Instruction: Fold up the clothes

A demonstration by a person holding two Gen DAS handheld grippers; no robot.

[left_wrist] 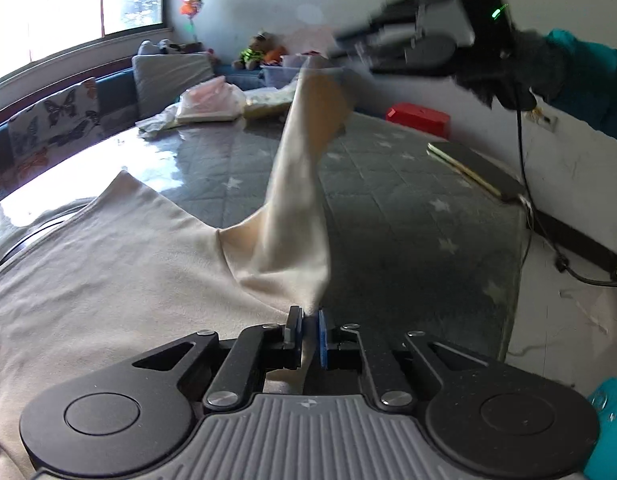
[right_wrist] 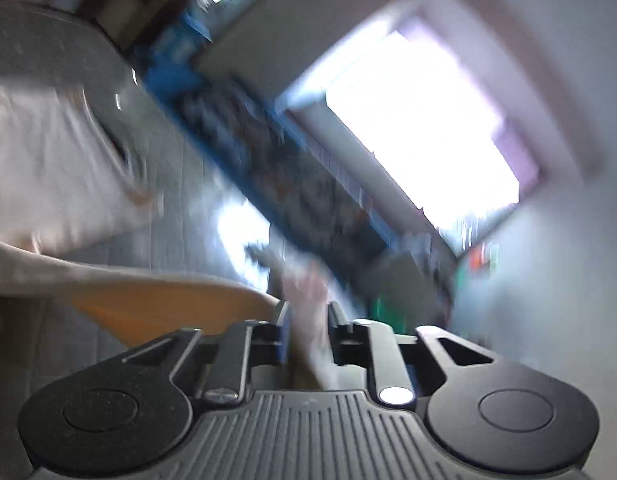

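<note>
Beige garment (left_wrist: 108, 280): body flat on near-left of table (left_wrist: 408, 208). Sleeve (left_wrist: 296, 184) stretched taut, long axis near-to-far. Left gripper (left_wrist: 309, 330) pinches near end; right gripper (left_wrist: 340, 54), raised far-right, clamps far end.

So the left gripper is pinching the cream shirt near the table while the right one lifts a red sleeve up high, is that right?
Not quite: nothing red is being lifted. The left wrist view shows the right gripper raising a sleeve of the same cream shirt, while the left gripper pinches that shirt low, near the table. The only red thing there is a box by the wall.
</note>
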